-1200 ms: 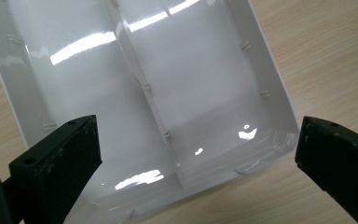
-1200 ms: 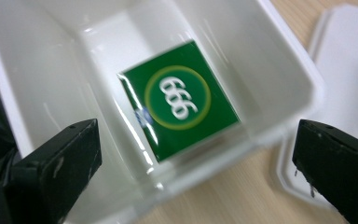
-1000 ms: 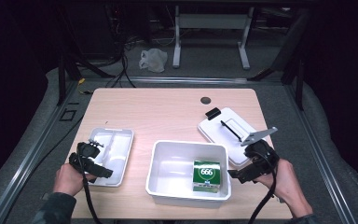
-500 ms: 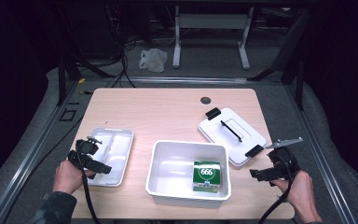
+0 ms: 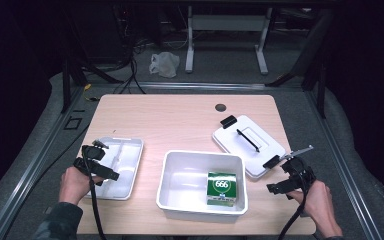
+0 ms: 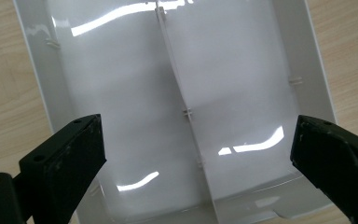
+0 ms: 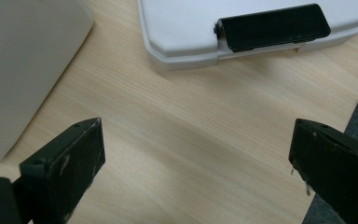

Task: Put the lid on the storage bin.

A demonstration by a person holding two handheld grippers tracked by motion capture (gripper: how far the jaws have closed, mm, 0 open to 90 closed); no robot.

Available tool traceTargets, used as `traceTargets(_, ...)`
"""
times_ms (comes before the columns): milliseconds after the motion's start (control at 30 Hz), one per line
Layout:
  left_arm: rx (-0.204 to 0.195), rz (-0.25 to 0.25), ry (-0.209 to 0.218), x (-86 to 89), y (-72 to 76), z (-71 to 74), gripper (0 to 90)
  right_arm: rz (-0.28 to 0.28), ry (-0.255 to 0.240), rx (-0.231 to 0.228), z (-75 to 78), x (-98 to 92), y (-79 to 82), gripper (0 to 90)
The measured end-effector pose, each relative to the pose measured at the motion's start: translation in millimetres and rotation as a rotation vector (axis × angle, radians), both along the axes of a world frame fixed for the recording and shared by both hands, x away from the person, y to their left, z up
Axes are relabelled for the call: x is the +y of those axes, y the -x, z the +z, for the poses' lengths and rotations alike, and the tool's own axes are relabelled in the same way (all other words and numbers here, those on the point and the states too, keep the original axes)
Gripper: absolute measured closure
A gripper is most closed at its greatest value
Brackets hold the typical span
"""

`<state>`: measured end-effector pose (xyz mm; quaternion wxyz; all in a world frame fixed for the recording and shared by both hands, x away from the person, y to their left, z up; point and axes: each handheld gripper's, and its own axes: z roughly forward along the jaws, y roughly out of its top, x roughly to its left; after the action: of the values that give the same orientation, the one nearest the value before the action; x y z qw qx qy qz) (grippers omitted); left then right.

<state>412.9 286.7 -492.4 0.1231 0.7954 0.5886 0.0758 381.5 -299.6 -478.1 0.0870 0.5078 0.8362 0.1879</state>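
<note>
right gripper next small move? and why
Probably ease the right gripper forward toward the white lid and line its jaws up with the near black latch. The jaws stand wide open over bare table with nothing between them, the lid lies flat just ahead, and the white bin beside it sits uncovered with the green box inside.

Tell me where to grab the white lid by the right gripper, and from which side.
Grip the lid by its raised black bar handle, coming straight down from above with jaws across the bar. It lies flat on the table, and the bar is its one narrow raised part. The right gripper is open beside its near corner.
</note>
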Motion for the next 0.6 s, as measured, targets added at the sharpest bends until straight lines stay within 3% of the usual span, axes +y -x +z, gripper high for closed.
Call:
traceTargets(267,0.027,0.026,0.026,1.2,-21.6,-3.8,19.3,-0.001,0.008,0.014,-1.7,2.8,-2.1,4.0)
traceTargets(533,0.047,0.040,0.007,-8.9,-34.4,-13.0,51.1,-0.005,0.022,0.023,-3.8,-1.0,-0.6,5.3)
traceTargets(600,0.052,0.050,0.004,-9.6,-35.7,-15.4,55.1,-0.005,0.023,0.021,-3.4,-0.6,-0.6,5.4)
